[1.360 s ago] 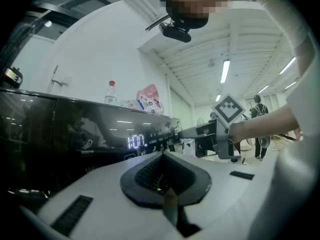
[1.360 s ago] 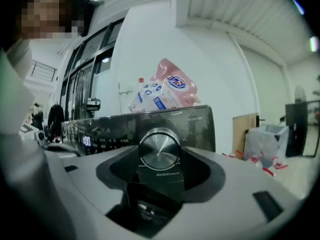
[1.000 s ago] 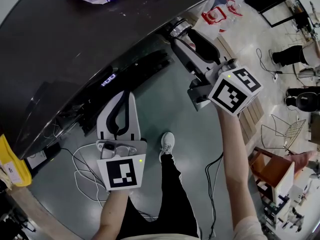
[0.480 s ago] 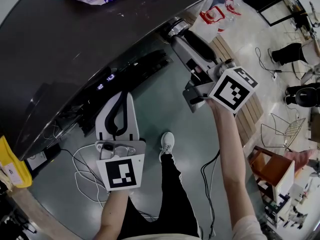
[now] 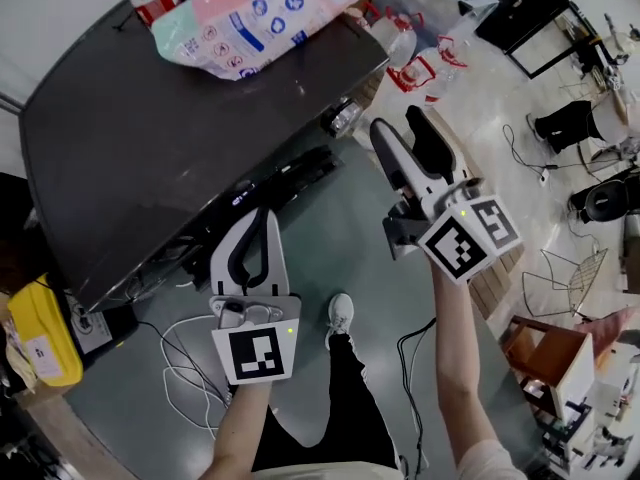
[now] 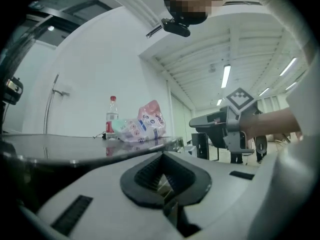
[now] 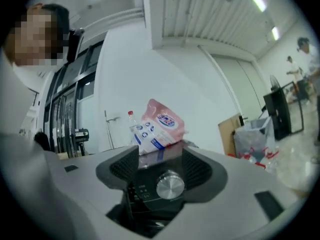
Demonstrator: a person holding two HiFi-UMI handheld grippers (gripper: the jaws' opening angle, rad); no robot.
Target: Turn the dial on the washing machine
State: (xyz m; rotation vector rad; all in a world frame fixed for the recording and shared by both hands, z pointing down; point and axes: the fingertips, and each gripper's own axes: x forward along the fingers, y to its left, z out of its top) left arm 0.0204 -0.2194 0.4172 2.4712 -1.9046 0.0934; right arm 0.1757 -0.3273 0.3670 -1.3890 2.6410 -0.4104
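The person is wearing black trousers [image 5: 335,408], a white shoe [image 5: 339,311] and a pale short sleeve [image 5: 492,458] that is showing at the lower right edge. The left gripper [image 5: 258,215] and the right gripper [image 5: 396,121] are both showing smooth white-grey shells that are tapering into two long fingers, each lined with black ribbed pads [image 7: 123,168]. Shallow dark rectangular slots [image 6: 72,213] are sitting in the shells. Each gripper is carrying a white marker cube, the left cube [image 5: 254,353] and the right cube [image 5: 468,238], bearing black square patterns, and a small green light [image 5: 288,330] is glowing beside each pattern.
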